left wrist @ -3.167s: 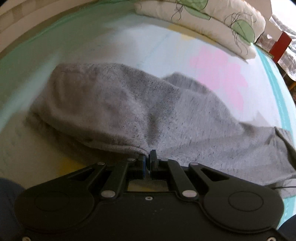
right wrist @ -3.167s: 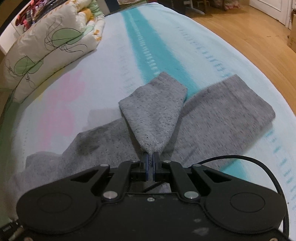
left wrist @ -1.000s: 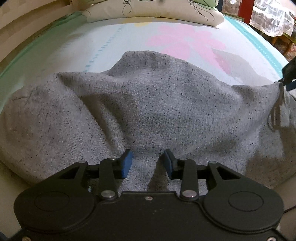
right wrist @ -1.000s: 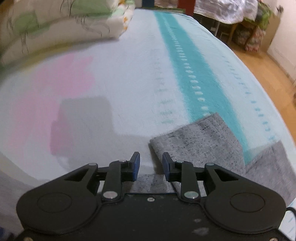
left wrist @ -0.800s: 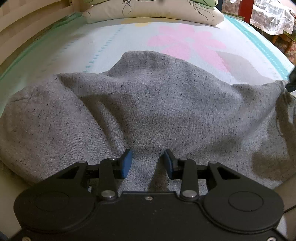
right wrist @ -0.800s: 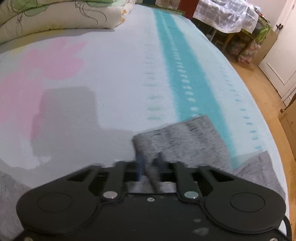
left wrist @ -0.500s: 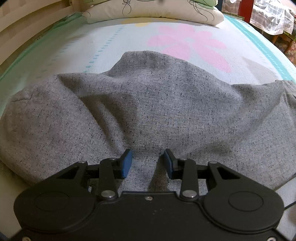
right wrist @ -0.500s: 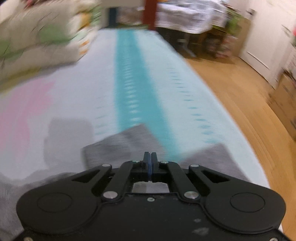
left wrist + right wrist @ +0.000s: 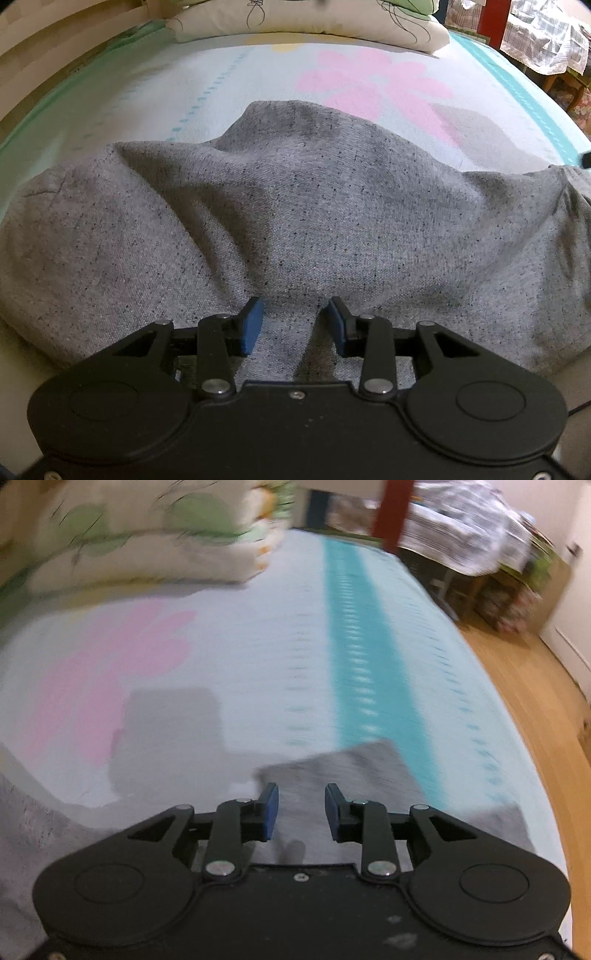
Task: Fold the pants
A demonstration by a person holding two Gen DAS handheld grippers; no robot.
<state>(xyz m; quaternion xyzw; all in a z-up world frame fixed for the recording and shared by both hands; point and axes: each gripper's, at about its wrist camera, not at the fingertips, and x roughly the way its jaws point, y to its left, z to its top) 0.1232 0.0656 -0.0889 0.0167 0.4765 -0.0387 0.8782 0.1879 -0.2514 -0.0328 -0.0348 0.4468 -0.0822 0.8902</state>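
Note:
Grey speckled pants (image 9: 295,221) lie rumpled across the bed and fill most of the left wrist view. My left gripper (image 9: 294,322) hovers over their near edge, open, with cloth below the blue pads but nothing pinched. In the blurred right wrist view, a leg end of the pants (image 9: 343,775) lies on the sheet just beyond my right gripper (image 9: 301,805). Its jaws are opening, and the pads press on nothing. More grey cloth (image 9: 22,834) shows at the lower left.
The bed sheet (image 9: 207,85) is pale blue with a pink flower print (image 9: 373,85) and a teal stripe (image 9: 365,657). Folded bedding (image 9: 155,546) is stacked at the far end. The bed's right edge drops to a wooden floor (image 9: 535,701). A red post (image 9: 395,513) and cluttered furniture stand behind.
The left gripper has stayed open and still over the pants. The right gripper shut briefly, then opened again, and its view swung and rose above the leg end.

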